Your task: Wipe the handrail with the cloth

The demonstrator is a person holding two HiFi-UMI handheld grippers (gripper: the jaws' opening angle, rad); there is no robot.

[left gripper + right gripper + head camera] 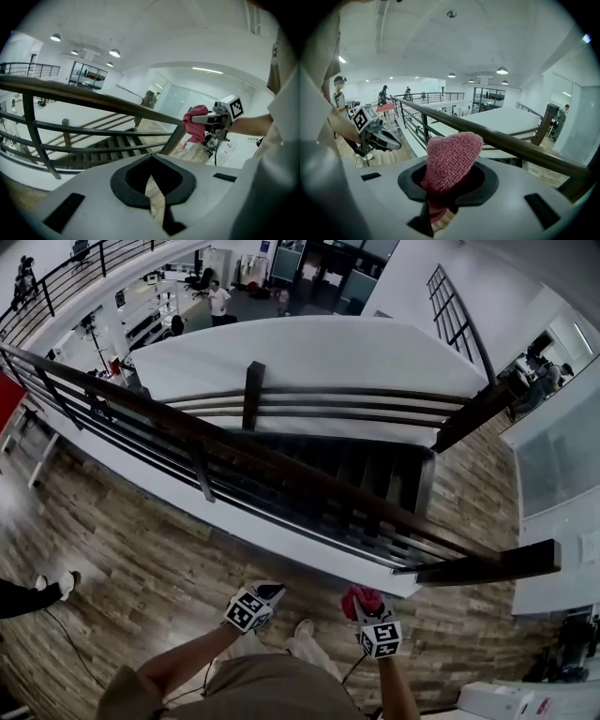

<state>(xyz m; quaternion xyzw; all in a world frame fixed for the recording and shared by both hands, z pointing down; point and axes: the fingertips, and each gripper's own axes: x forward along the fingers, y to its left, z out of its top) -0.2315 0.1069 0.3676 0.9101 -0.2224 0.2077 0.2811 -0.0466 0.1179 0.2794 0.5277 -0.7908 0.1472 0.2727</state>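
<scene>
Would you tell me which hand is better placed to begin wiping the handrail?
Right: the right tool grips the fuzzy pink cloth facing the dark wooden handrail; the left tool is shut, empty.

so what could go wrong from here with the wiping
The pink cloth is only pinched at its lower end in the right gripper, so rubbing along the handrail might drag it free. Beyond the rail is the open stairwell, so a dropped cloth could fall through the bars.
</scene>
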